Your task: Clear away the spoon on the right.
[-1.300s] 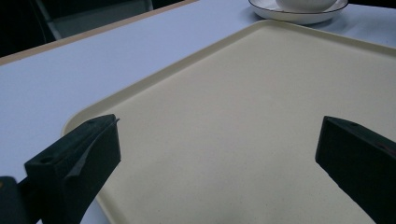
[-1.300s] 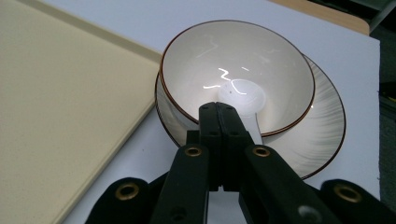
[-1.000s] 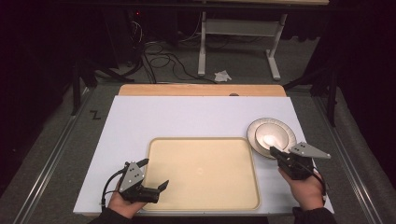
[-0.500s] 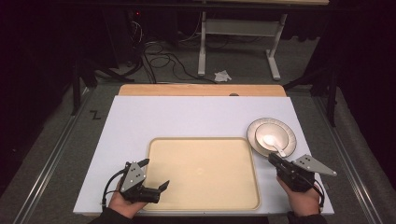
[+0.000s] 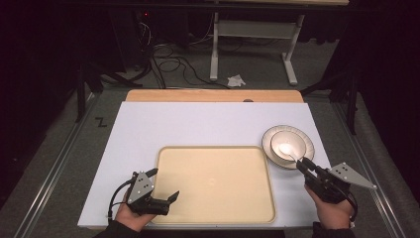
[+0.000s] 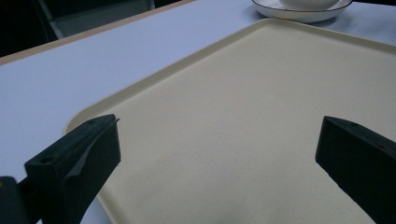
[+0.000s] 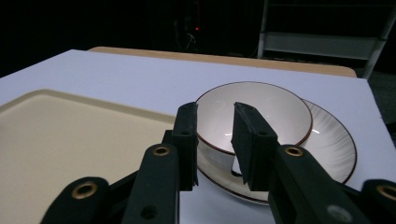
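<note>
A white bowl point(image 5: 287, 144) sits in a white dark-rimmed plate point(image 5: 307, 136) at the right of the white table top. A cream tray point(image 5: 215, 183) lies in the middle, bare. My right gripper point(image 5: 300, 162) points at the plate's near edge. In the right gripper view the jaws of that gripper point(image 7: 214, 116) stand a narrow gap apart just before the bowl point(image 7: 266, 109) and plate point(image 7: 334, 140), holding nothing. My left gripper point(image 5: 164, 183) hovers wide open over the tray's near left corner. The left gripper point(image 6: 219, 154) frames bare tray point(image 6: 243, 107) in its own view.
The white sheet point(image 5: 198, 124) covers the table, with a wooden strip point(image 5: 213, 95) along the far edge. Beyond it stand a desk frame point(image 5: 252, 44), cables and a crumpled paper point(image 5: 236, 80) on the floor.
The right hand has dropped and drawn back toward the near edge, tilting the gripper lower; its tips stay by the plate's near rim. The left gripper has not moved.
</note>
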`<state>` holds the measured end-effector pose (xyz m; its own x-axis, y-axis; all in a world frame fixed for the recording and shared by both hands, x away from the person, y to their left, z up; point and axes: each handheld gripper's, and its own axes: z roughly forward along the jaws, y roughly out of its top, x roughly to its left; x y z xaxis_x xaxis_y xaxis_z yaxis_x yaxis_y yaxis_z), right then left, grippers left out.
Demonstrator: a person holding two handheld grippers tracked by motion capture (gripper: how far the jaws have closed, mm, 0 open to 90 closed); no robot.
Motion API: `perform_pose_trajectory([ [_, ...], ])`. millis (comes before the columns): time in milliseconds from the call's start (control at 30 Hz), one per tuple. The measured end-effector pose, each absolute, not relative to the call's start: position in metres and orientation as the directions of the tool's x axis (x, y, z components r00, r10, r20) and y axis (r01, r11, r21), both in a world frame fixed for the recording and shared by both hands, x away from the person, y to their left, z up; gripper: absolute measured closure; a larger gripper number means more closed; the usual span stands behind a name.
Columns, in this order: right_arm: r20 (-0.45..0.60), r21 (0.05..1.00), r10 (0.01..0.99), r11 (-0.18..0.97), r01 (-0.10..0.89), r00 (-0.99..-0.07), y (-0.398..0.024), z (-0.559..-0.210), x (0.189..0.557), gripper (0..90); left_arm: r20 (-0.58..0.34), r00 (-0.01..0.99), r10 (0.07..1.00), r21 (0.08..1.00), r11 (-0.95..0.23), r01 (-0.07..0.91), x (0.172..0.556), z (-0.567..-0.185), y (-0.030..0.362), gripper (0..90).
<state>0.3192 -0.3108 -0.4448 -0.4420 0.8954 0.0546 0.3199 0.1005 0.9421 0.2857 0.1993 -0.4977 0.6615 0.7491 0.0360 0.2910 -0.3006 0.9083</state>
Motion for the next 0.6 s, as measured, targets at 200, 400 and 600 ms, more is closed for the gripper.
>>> perform_pose_trajectory([
  [200,0.066,0.942,0.909,0.080,0.327,-0.411,-0.317,-0.445,0.322,66.9,0.038,0.662,0.749,0.908,-0.302,0.290,0.286,-0.498,0.199,0.7],
  [400,0.089,0.936,0.926,0.048,0.348,-0.368,-0.321,-0.449,0.324,60.6,0.039,0.662,0.748,0.908,-0.302,0.289,0.286,-0.498,0.199,0.7],
  [600,0.139,0.932,0.924,0.000,0.363,-0.356,-0.324,-0.454,0.329,52.8,0.038,0.662,0.749,0.907,-0.304,0.291,0.286,-0.498,0.199,0.7],
])
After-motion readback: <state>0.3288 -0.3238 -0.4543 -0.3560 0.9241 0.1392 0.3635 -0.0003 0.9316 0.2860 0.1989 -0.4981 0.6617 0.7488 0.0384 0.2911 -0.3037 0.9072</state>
